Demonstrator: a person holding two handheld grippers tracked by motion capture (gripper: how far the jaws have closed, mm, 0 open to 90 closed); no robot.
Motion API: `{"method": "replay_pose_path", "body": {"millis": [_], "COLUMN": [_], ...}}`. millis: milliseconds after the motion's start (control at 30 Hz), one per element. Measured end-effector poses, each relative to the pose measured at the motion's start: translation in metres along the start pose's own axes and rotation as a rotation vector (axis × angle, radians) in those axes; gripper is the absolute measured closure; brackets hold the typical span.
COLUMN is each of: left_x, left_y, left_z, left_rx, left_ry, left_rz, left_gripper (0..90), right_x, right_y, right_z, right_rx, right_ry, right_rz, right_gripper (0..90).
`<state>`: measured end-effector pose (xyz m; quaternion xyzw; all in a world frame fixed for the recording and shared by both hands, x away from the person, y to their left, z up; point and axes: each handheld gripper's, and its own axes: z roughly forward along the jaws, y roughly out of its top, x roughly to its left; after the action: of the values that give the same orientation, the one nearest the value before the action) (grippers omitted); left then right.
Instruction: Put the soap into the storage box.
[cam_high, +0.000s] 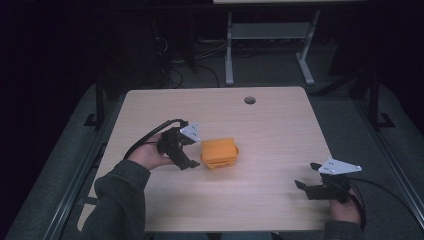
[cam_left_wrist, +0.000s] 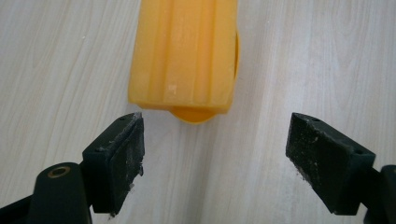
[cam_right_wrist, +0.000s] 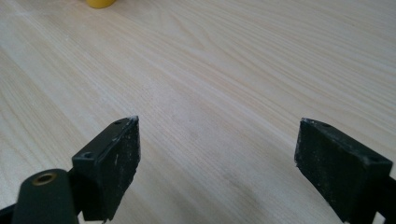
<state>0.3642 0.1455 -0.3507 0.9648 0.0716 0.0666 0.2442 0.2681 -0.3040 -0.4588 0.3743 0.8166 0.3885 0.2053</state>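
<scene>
- Orange ribbed plastic block (cam_high: 218, 151) lies near the middle of the wooden table (cam_high: 280, 125), on a round orange piece whose edge peeks out beneath.
- Left gripper (cam_high: 188, 152) sits just beside it, jaws spread, holding nothing.
- Advice: centre the block between the pads, then close across its short sides.
- Right gripper (cam_high: 306, 185) rests well apart, jaws spread too.
- Dark room, grey floor, desk frame behind.

My left gripper (cam_high: 191, 156) sits just left of the block (cam_high: 218, 151) on the table (cam_high: 280, 130), the block ahead of its spread jaws, clear of both. My right gripper (cam_high: 306, 178) lies well to the block's right, nearer me, over bare tabletop
</scene>
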Motion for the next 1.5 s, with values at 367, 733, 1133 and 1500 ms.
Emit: {"method": "replay_pose_path", "body": {"millis": [367, 733, 1133, 1500], "left_x": [-0.011, -0.019, -0.026, -0.033], "left_y": [-0.011, -0.024, -0.041, -0.057], "left_z": [-0.003, -0.006, -0.005, -0.001], "left_rx": [-0.02, -0.026, -0.043, -0.035], "left_ry": [-0.006, -0.002, 0.001, 0.004], "left_rz": [-0.006, -0.013, -0.031, -0.042], "left_gripper": [18.9, 19.0, 19.0, 19.0], "right_x": [0.0, 0.0, 0.001, 0.002], "right_y": [0.0, -0.001, -0.001, -0.002], "right_z": [0.0, 0.0, 0.001, 0.001], "right_rx": [0.001, 0.007, 0.018, 0.025], "right_ry": [-0.004, -0.009, -0.013, -0.015], "right_rz": [0.001, 0.004, 0.008, 0.003], "right_gripper": [13.7, 13.7, 13.7, 13.7]}}
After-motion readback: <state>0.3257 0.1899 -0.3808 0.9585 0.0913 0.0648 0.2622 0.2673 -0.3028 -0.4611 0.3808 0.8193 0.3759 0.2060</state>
